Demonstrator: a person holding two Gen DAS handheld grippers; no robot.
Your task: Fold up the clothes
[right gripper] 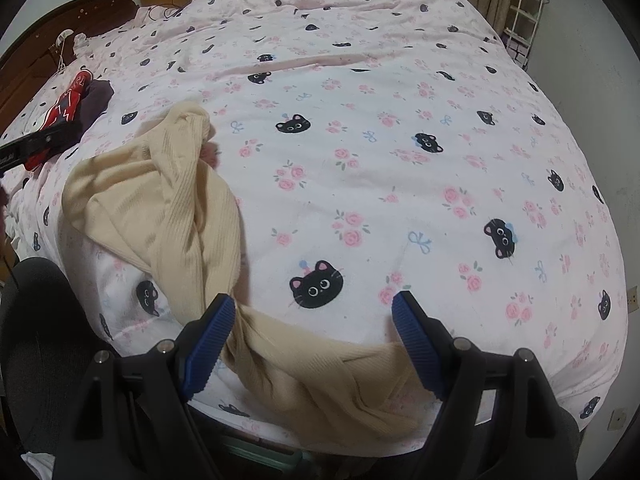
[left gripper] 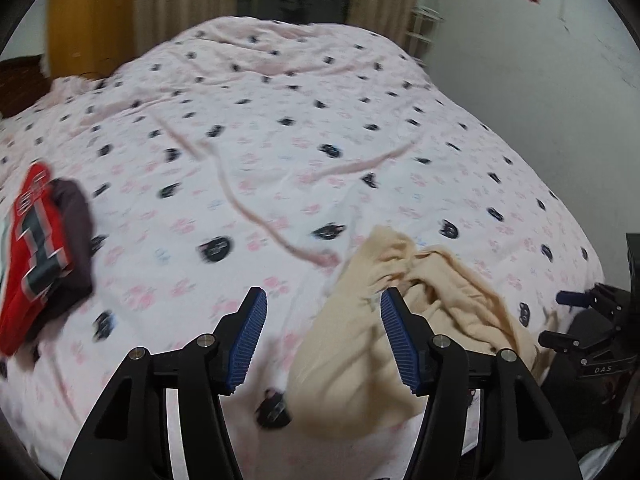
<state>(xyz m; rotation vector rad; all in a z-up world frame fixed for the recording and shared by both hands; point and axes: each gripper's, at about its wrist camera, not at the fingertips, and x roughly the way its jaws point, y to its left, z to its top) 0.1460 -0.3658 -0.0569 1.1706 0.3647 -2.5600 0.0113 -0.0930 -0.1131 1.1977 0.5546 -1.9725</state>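
Note:
A crumpled cream ribbed garment [right gripper: 192, 216] lies on the pink cat-print bedspread [right gripper: 380, 128] near the bed's front edge, one end trailing off the edge. My right gripper [right gripper: 314, 310] is open just above that trailing end, its blue pads either side of the cloth, nothing pinched. In the left wrist view the same cream garment [left gripper: 400, 320] lies under and right of my open left gripper [left gripper: 323, 304], whose right pad overlaps the fabric. The right gripper [left gripper: 576, 308] shows at the far right edge of that view.
A folded red jersey [left gripper: 34, 240] on a dark garment [left gripper: 76, 216] rests at the bed's left side; the same red jersey [right gripper: 66, 104] appears in the right wrist view. A dark wooden headboard [right gripper: 36, 52] stands at left, a white wire rack [right gripper: 524, 20] by the wall at right.

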